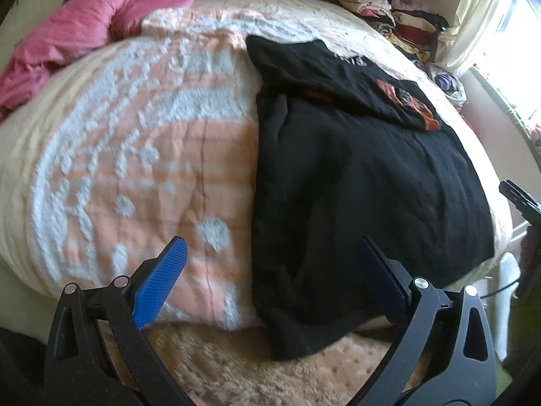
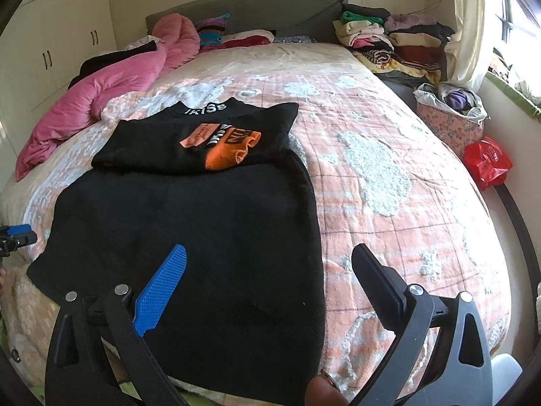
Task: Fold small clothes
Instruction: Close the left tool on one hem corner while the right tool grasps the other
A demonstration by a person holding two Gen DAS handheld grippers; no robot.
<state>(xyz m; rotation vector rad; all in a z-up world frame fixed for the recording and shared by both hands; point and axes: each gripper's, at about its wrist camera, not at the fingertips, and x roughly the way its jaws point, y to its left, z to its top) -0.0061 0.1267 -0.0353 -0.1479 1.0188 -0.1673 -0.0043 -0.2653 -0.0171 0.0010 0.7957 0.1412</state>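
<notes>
A black garment (image 2: 203, 230) lies on the bed, its top part folded down so an orange patch (image 2: 219, 149) and white collar lettering show. It also shows in the left wrist view (image 1: 355, 182), hem hanging over the bed's near edge. My left gripper (image 1: 274, 253) is open and empty, above the near edge by the garment's left side. My right gripper (image 2: 268, 260) is open and empty, over the garment's lower right edge. The left gripper's tip (image 2: 17, 233) shows at the far left of the right wrist view.
The bed has a pink and white bedspread (image 2: 389, 169). A pink quilt (image 2: 111, 88) is bunched at the far left. Stacks of folded clothes (image 2: 389, 37) sit at the far right. A floral bin (image 2: 449, 115) and a red bag (image 2: 487, 162) stand beside the bed.
</notes>
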